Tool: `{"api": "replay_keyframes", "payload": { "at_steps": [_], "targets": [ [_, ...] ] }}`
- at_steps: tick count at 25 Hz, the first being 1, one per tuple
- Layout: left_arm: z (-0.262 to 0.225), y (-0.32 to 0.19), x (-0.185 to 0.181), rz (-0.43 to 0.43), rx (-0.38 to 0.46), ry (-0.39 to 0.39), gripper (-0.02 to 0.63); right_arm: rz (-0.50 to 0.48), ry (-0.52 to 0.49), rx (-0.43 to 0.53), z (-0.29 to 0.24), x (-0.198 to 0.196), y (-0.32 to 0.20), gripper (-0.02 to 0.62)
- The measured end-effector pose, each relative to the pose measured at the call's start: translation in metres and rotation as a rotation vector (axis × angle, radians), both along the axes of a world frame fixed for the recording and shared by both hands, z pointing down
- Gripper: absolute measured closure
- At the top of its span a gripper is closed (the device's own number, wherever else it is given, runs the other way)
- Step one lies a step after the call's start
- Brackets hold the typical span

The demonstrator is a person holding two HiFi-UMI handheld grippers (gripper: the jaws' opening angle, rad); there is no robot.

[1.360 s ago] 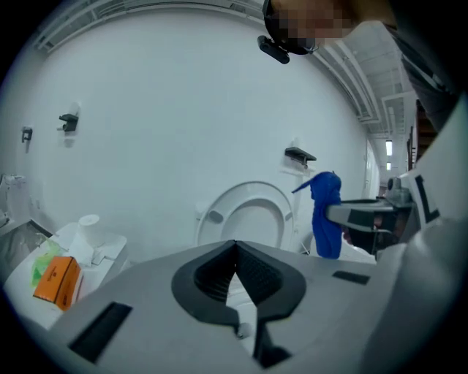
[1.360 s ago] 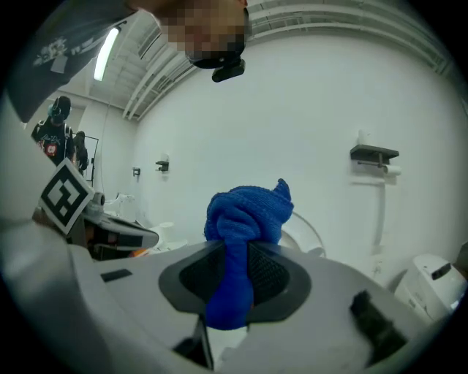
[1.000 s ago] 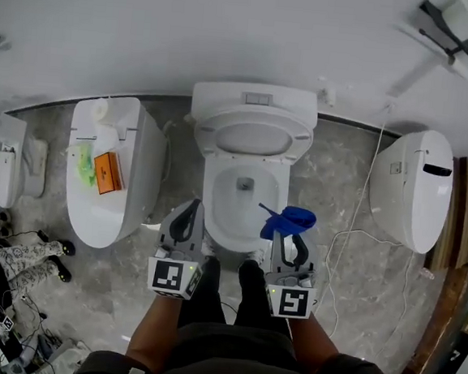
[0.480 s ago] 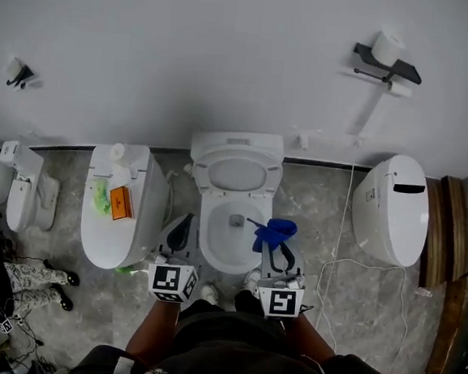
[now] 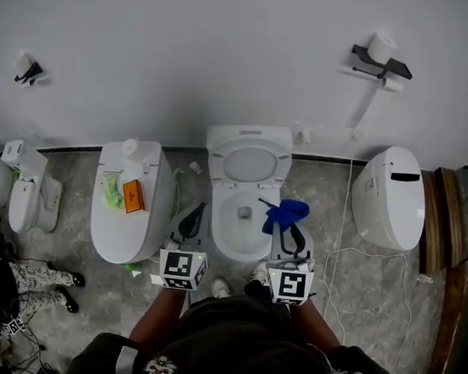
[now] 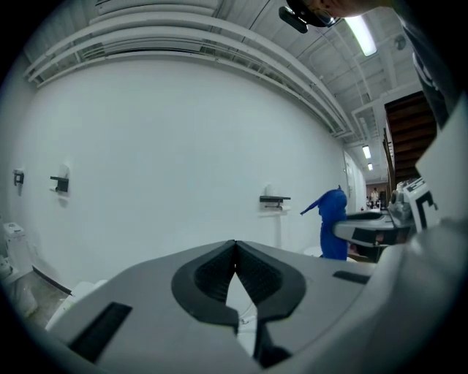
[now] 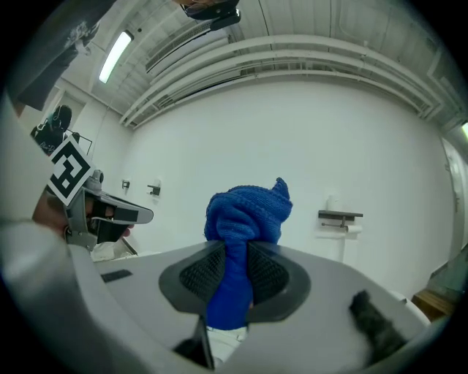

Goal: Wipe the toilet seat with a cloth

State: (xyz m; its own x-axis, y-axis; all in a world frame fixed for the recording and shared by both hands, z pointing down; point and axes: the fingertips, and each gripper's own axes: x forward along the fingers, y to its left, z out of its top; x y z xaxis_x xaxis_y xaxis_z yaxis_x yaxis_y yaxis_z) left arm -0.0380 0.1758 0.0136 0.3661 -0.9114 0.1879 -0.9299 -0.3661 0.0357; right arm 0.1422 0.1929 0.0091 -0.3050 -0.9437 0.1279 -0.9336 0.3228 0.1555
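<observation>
Head view from above: a person stood facing a white ceramic toilet [image 5: 241, 238] at the centre of the frame, its lid raised against the tank. Whether the seat ring was up with the lid or down on the bowl could not be made out.

The left gripper [image 5: 190, 219] sat lower centre-left, beside the bowl's left edge. In the left gripper view its dark ribbed jaws were pressed together with nothing between them, so the left gripper [image 6: 235, 246] was clenched and empty, looking at a plain white wall.

The right gripper [image 5: 289, 230] sat lower centre-right. It was clamped on a bright blue knitted cloth [image 5: 287, 213], which bunched up beyond the jaw tips over the right side of the bowl. In the right gripper view the blue cloth [image 7: 246, 219] filled the gap between the jaws of the right gripper [image 7: 235, 256] and rose in a rounded wad above them.

To the left of the frame stood a second white toilet with a closed lid [image 5: 123, 221], with a small orange box [image 5: 133, 194] on it. A third white toilet [image 5: 389, 196] stood at the right, and a dark wall shelf with a paper roll [image 5: 381, 58] hung at upper right.

The step in hand appeared to be the approach: the cloth was gripped but seemed to be held in the air, not on the porcelain. The next move would likely call for lowering and tipping the right gripper until the wad pressed on the seat, then sweeping around the ring.
</observation>
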Motion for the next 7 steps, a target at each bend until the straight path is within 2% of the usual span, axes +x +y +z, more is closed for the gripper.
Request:
{"api": "replay_keyframes", "payload": {
  "at_steps": [7],
  "targets": [
    [-0.007,0.016,-0.024,0.028,0.039,0.008,0.598,0.015,-0.012,0.064,-0.012,-0.028,0.015,0.508]
  ]
}}
